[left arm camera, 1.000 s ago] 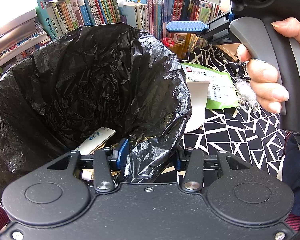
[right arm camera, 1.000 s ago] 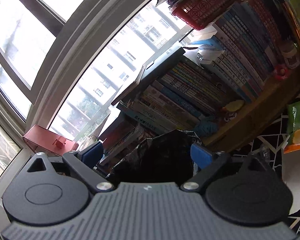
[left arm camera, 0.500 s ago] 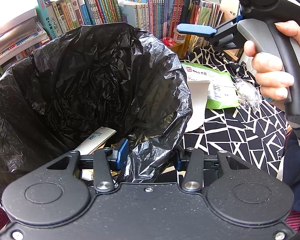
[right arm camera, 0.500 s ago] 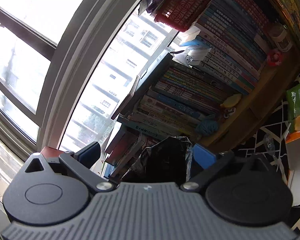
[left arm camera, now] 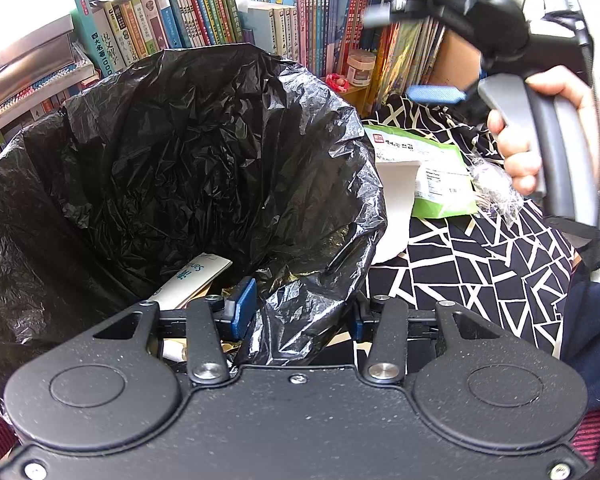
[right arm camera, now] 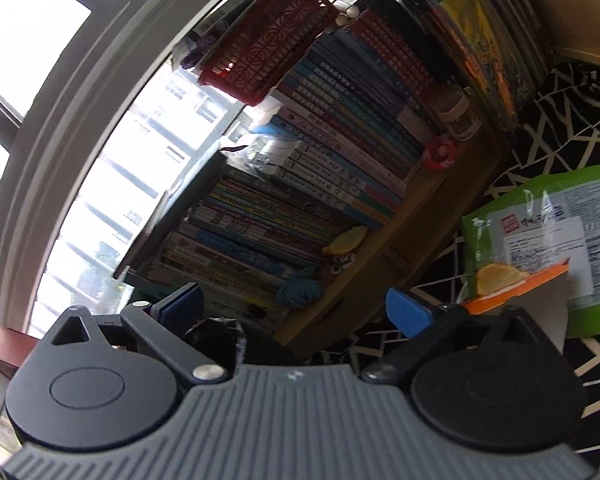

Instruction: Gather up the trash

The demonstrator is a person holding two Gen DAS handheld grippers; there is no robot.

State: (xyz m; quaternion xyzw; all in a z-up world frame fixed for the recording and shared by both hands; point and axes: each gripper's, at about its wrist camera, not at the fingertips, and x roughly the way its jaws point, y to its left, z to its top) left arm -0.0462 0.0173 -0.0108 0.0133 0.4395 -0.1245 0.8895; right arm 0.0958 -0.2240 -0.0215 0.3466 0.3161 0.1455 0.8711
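Tilting right tool (left arm camera: 412,56) (jaws apart), lower toward green packet (left arm camera: 432,172).

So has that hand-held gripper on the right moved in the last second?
Yes. The right hand-held gripper has dropped toward the green packet, judged against the bookshelf behind.

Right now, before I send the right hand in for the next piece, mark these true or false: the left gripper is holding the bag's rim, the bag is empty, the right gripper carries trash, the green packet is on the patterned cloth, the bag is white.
1. The left gripper is clamped on the rim of the trash bag. True.
2. The bag is empty. False: a white paper packet lies inside.
3. The right gripper carries trash. False: its jaws are open with nothing between them.
4. The green packet lies on the black-and-white patterned cloth. True.
5. The bag is white. False: it is black.
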